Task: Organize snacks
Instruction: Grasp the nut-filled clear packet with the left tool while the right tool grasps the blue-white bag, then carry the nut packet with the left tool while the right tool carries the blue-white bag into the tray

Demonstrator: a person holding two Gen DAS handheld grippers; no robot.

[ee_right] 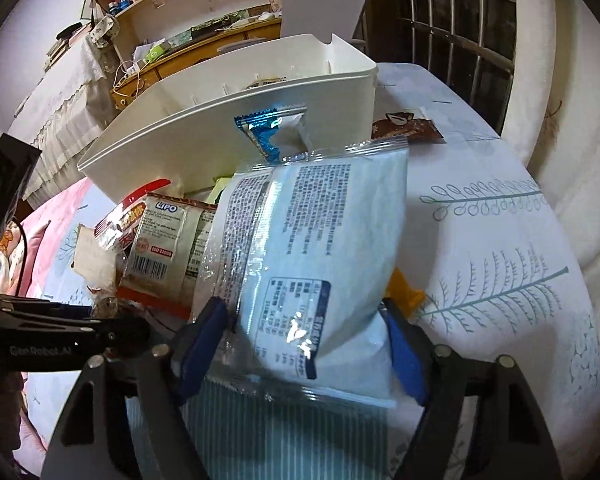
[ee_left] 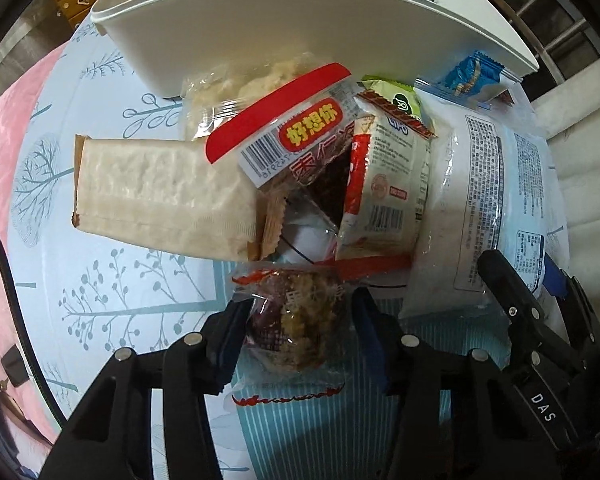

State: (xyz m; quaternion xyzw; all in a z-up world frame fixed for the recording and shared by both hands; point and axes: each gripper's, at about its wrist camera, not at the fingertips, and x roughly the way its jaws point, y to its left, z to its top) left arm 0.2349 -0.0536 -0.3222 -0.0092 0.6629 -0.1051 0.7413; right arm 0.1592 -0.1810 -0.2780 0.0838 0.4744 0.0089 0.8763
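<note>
Nearest, left gripper (ee_left: pixel 296 336) jaws flank a clear-wrapped brown cake (ee_left: pixel 296 332), seemingly gripping it, while right gripper (ee_right: pixel 306 344) jaws pinch the large pale-blue snack bag (ee_right: pixel 312 248), both taken from the pile beside the white plastic bin (ee_right: pixel 228 120), presumably their destination.

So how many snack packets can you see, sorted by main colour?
Counting only packets I can tell apart:
Pale blue or blue: 2, the big bag and the small blue wrapper
Red and white: 2, the red-edged pack and the LIPO pack
Beige or tan: 1
Clear: 2
Green: 1
Brown: 1
Total: 9
</note>
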